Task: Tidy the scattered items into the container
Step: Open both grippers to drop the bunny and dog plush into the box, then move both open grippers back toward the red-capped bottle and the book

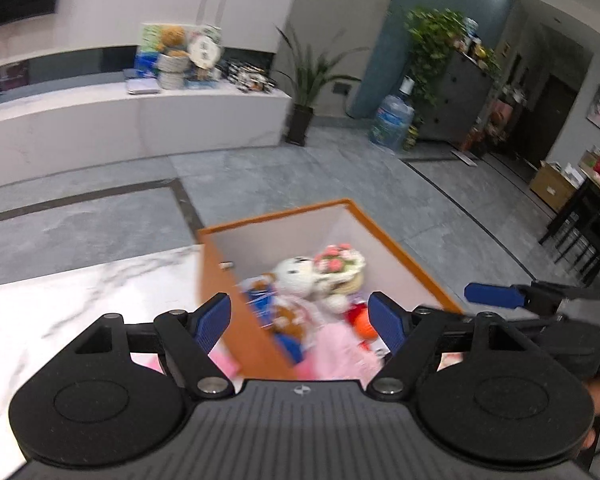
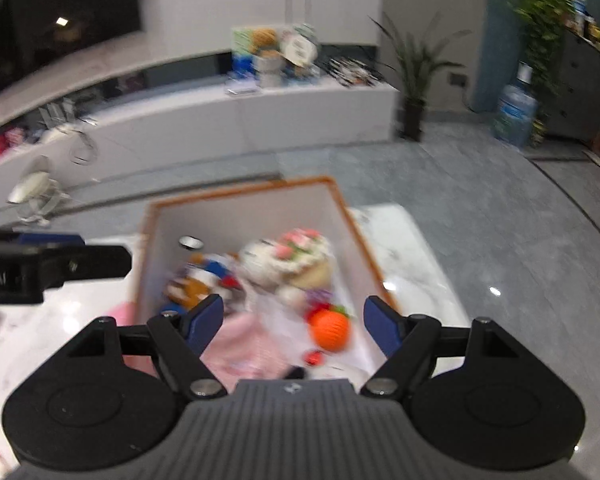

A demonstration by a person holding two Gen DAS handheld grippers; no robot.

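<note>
Blue-padded fingers (image 1: 216, 318) of the left gripper (image 1: 302, 320) stand wide apart with nothing between them, hanging over the near left wall of the orange container (image 1: 228, 300). Its left finger is above the white marble table (image 1: 60, 300), its right finger above the box's inside. Pink cloth (image 1: 340, 354) lies just below the gap, partly in the box and partly spilling on the table side. Farther in sit a white plush toy (image 1: 296, 276), a toy cake with pink flowers (image 1: 340, 262) touching it, and a brown plush (image 1: 288, 318) near the wall.

From the right wrist view, the right gripper (image 2: 294, 322) also has its fingers (image 2: 382, 330) spread wide and empty, poised over the near end of the same container (image 2: 360, 236). An orange ball (image 2: 329, 330) lies in the box just under the gap, beside the pink cloth (image 2: 244, 344); the cake (image 2: 296, 258) lies beyond. Both views are motion-blurred. At right in the left wrist view the other gripper's blue finger (image 1: 494, 295) juts in, and the left tool shows at the left edge of the right wrist view
</note>
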